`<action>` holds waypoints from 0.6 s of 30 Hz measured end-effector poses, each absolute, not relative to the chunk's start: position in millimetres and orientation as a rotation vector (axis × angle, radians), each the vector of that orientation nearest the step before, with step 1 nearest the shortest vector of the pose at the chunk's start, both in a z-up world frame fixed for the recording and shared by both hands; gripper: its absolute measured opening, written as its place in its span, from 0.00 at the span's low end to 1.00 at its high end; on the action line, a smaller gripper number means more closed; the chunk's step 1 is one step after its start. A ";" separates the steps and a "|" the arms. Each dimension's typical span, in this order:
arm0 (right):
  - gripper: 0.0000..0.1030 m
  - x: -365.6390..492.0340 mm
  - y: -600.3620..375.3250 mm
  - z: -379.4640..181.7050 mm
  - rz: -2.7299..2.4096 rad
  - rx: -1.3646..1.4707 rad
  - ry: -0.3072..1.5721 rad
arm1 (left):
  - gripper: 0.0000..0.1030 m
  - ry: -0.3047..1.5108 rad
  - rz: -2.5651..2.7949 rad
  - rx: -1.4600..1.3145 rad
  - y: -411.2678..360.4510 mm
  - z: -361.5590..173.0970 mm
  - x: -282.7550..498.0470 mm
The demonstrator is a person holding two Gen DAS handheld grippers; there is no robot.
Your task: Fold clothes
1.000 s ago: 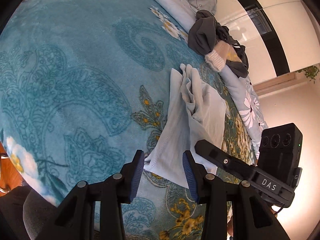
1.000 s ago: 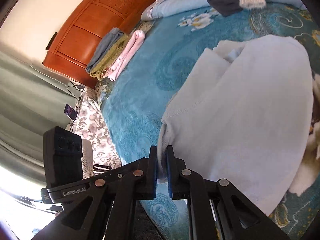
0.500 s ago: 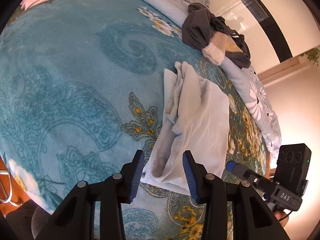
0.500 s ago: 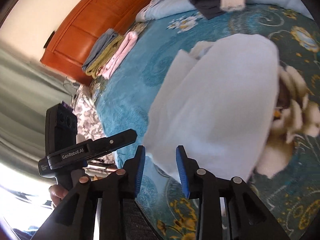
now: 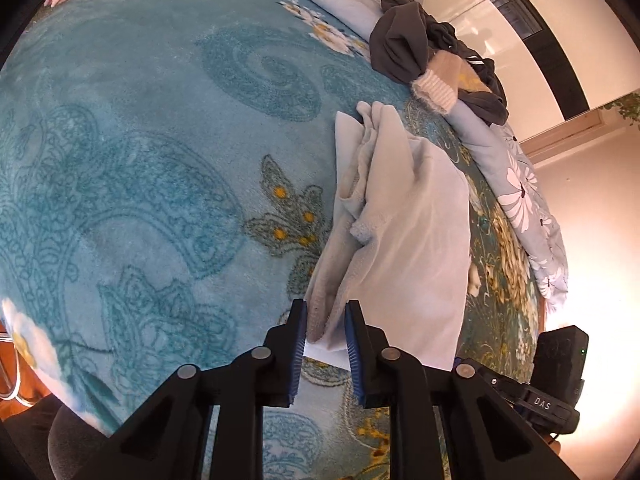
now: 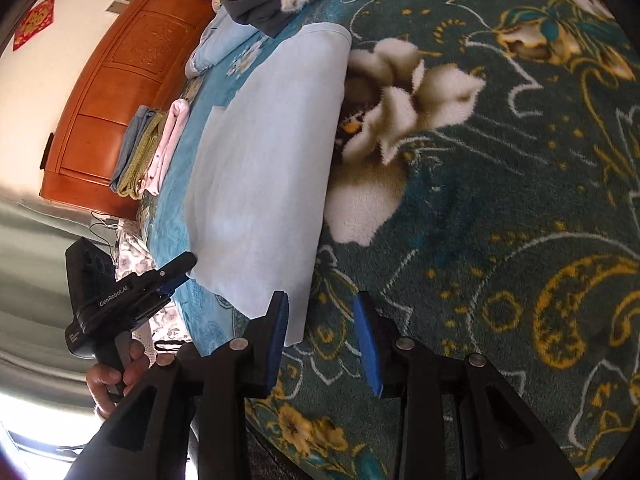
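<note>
Clearly the folding is sitting somewhere in its middle; the pale blue garment [image 5: 404,240] is lying on the teal floral blanket [image 5: 140,160] as a long narrow panel, its far side smooth and flat, its near side bunched and rumpled in loose layers just beyond the left fingers; the left gripper [image 5: 326,344] is closing on that rumpled near corner, the cloth edge standing between its blue pads [image 5: 299,344], though I cannot tell whether the pads are pressing it yet; the right gripper [image 6: 322,340] is standing part open and holding nothing, its jaws hardly widening at all, the garment's other near corner lying just against its left pad [image 6: 278,332] and only blanket showing between the pads; the person's hand [image 6: 116,380] is showing low in the right wrist view, wrapped round the handle of the left gripper; beyond the fingers, well apart from the garment, a folded stack [image 6: 150,148] of grey, olive and pink pieces is waiting by the wooden headboard [image 6: 108,92], which I take as work already done; a dark heap of clothes [image 5: 428,52] with a fuzzy cream cuff is lying unfolded past the garment's far end, so that is left; by my reckoning this garment needs its bunched side tidied and at least one more fold across its length.
</note>
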State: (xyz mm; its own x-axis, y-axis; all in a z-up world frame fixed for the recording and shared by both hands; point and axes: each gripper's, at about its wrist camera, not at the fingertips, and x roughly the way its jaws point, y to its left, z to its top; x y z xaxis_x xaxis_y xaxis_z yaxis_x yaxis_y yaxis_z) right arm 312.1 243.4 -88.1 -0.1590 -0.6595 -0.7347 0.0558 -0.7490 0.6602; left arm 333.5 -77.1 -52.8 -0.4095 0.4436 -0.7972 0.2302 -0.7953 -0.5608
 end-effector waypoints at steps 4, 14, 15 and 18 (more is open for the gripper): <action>0.34 311.3 239.0 -81.0 -1.967 1.602 -0.660 | 0.24 -1.020 2.320 -1.632 -83.4 -59.2 335.7; 0.34 310.1 240.5 -85.3 -1.956 1.615 -0.701 | 0.26 -1.190 2.241 -1.601 -92.5 -67.1 343.7; 0.34 310.1 240.6 -85.4 -1.955 1.616 -0.703 | 0.26 -1.188 2.253 -1.588 -92.1 -65.2 344.7; 0.34 310.0 241.2 -86.6 -1.953 1.623 -0.715 | 0.26 -1.156 2.285 -1.565 -88.0 -60.3 343.8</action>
